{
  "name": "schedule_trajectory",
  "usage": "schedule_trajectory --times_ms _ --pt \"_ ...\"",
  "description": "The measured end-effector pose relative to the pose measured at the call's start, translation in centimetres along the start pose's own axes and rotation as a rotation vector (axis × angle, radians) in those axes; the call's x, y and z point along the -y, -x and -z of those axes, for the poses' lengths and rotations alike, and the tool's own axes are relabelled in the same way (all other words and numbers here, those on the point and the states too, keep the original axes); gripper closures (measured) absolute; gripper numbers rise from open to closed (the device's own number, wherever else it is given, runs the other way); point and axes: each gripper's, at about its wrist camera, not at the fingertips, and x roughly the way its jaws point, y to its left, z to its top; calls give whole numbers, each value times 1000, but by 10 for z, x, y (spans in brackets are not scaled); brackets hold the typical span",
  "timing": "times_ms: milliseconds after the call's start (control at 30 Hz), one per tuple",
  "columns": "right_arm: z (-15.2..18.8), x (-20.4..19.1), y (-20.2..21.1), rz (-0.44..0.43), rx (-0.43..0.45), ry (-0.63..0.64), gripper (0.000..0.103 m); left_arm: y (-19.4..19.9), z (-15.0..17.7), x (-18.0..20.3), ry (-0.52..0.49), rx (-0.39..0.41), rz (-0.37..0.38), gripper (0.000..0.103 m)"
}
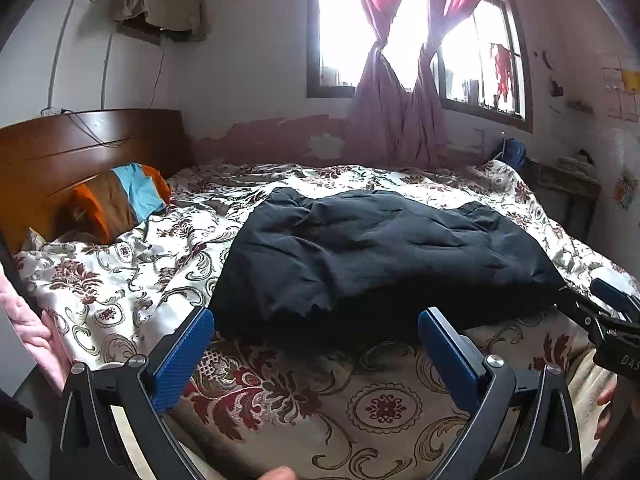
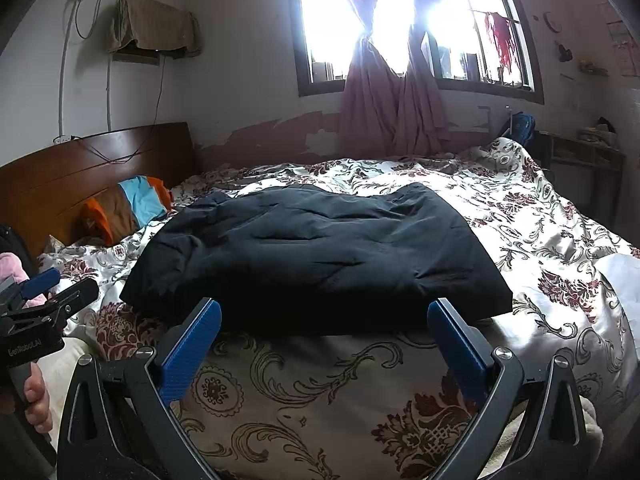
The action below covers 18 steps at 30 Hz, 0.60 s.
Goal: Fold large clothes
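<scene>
Dark garment (image 1: 372, 256): navy or black, large, lies folded into a rough rectangle on the middle of the bed; surface creased, near edge straight in the right wrist view (image 2: 312, 256), one ragged corner showing at the near left in the left wrist view. Rests directly on the bedspread; nothing lies on top of it.

Floral bedspread (image 1: 132, 280): cream satin with maroon and grey scroll pattern, covers the whole bed and hangs over the near edge below both grippers.

Left gripper (image 1: 316, 336): blue-padded fingers spread wide apart, holding nothing; it hovers just short of the garment's near edge, not touching it. Also seen from the side at the left border of the right wrist view (image 2: 52, 284), gripped by a hand (image 2: 36, 400).

Right gripper (image 2: 324, 324): fingers equally wide apart, empty, poised just before the garment's near edge, no contact. Visible at the right border of the left wrist view (image 1: 608, 304).

Pillow (image 1: 128, 196): striped orange, brown and light blue, leaning against the wooden headboard (image 1: 80, 148) at the far left.

Window (image 2: 400, 20): bright, with pink curtains (image 2: 384, 104) knotted at the middle, behind the bed.

Pink sleeve (image 1: 28, 320): at the left border of the left wrist view.
</scene>
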Motion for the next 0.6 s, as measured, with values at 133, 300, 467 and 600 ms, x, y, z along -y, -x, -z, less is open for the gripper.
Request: schedule_trajectory --times_ms 133,300,467,600 --pt "0 -1 0 -1 -3 0 2 2 0 2 -13 14 0 0" --pt "1 -2 -2 -1 -7 -1 2 2 1 4 -26 14 -2 0" --pt "0 -1 -2 -1 -7 -1 2 3 1 6 -42 28 -5 0" --pt "0 -1 -2 -1 -7 -1 2 4 1 7 -44 32 -4 0"
